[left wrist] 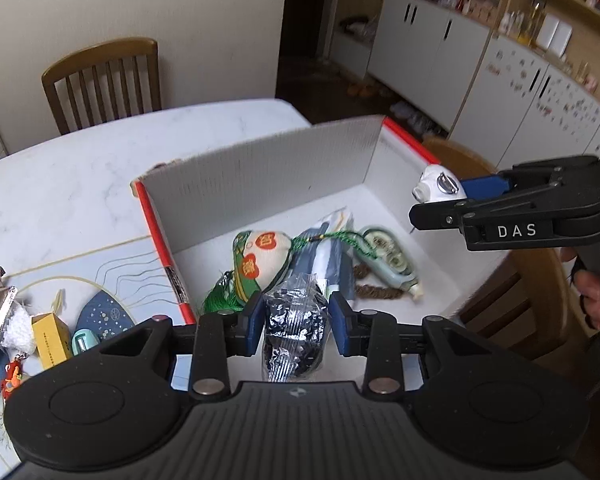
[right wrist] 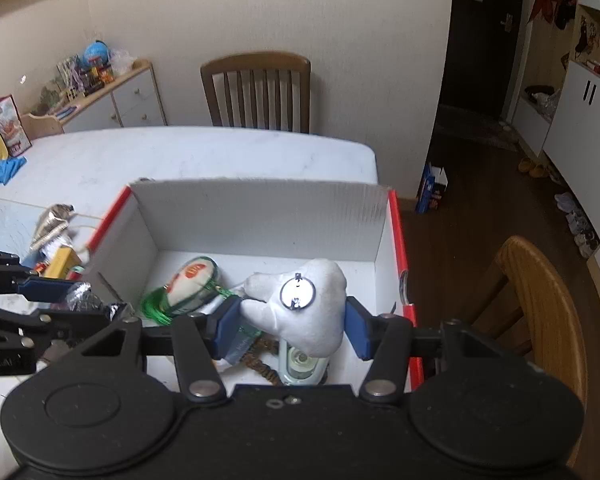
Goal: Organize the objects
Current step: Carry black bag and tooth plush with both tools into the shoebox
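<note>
Now, in the left wrist view, we hold a dark candy in clear wrapper (left wrist: 292, 320) clamped between the narrowly set pads of the left gripper (left wrist: 294, 326), its long axis running along the fingers. It hangs above the near left corner of the white cardboard box (left wrist: 260, 168), so release lies straight below. In the right wrist view, the right gripper (right wrist: 292, 320) pinches a white plush toy (right wrist: 304, 304) with jaws about half apart, over the near right part of the box. Both grippers tilt steeply down, with the right one deeper inside.
</note>
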A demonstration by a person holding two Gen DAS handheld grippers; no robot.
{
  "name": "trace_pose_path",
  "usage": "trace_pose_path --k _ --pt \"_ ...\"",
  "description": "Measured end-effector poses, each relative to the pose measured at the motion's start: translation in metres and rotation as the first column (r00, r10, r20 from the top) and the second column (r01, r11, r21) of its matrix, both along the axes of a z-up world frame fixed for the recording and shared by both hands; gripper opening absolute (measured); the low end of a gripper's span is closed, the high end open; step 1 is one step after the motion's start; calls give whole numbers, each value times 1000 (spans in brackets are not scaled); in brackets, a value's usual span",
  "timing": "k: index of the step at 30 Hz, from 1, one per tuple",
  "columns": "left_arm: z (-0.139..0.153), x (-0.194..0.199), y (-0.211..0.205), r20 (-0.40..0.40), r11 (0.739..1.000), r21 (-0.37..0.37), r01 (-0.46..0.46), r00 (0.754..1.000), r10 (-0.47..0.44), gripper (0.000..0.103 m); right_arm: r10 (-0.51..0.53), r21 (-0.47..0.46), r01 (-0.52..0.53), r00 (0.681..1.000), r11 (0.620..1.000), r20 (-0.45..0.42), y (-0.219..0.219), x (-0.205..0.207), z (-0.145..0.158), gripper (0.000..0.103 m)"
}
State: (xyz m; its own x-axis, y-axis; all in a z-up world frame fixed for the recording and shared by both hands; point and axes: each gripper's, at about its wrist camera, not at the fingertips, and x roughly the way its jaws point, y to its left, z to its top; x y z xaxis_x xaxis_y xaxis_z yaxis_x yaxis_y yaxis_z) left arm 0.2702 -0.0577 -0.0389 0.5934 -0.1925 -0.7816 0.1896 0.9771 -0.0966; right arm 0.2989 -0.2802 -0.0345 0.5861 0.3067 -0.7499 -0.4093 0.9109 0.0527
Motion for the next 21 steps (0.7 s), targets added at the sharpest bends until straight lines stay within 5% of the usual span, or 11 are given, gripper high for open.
trace_pose_path --k 10,21 --pt "-29 30 -21 -133 990 138 24 991 -5 34 59 -53 -64 994 996 -95 9 17 -31 54" --pt "-41 45 -33 -201 987 157 44 979 -12 34 113 -86 -129 979 988 -170 18 25 -56 55"
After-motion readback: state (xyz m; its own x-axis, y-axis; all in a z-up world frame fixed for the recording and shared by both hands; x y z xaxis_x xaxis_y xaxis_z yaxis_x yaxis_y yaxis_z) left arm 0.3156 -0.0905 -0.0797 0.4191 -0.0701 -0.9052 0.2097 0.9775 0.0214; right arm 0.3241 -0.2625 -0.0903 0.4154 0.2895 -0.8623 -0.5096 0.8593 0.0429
